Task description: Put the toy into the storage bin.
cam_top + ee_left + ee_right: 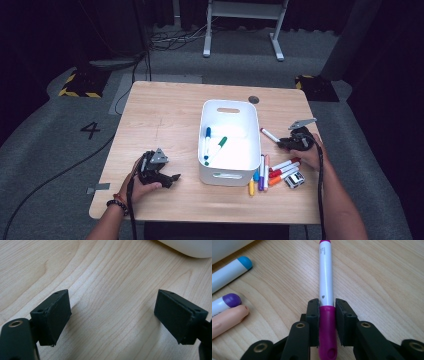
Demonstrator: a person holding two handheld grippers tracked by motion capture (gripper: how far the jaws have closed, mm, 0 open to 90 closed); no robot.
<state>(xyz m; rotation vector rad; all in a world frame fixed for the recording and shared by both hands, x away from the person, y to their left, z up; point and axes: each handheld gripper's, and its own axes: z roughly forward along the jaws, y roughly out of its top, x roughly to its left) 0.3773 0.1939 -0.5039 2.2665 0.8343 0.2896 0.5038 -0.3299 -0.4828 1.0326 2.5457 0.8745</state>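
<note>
Right gripper view shows the right claw [327, 315] clamped on the magenta cap end of a white-barrelled magenta marker [325, 277], which lies on the pale wooden bench [382, 277] right of the white plastic bin [229, 142]. The grip sits far from the barrel's middle, so I judge a lift could let the long free end droop or swing, or the cap pull off. The high view adds the bin holding blue and green markers; the left gripper view shows the left claw [112, 317] open over bare wood.
</note>
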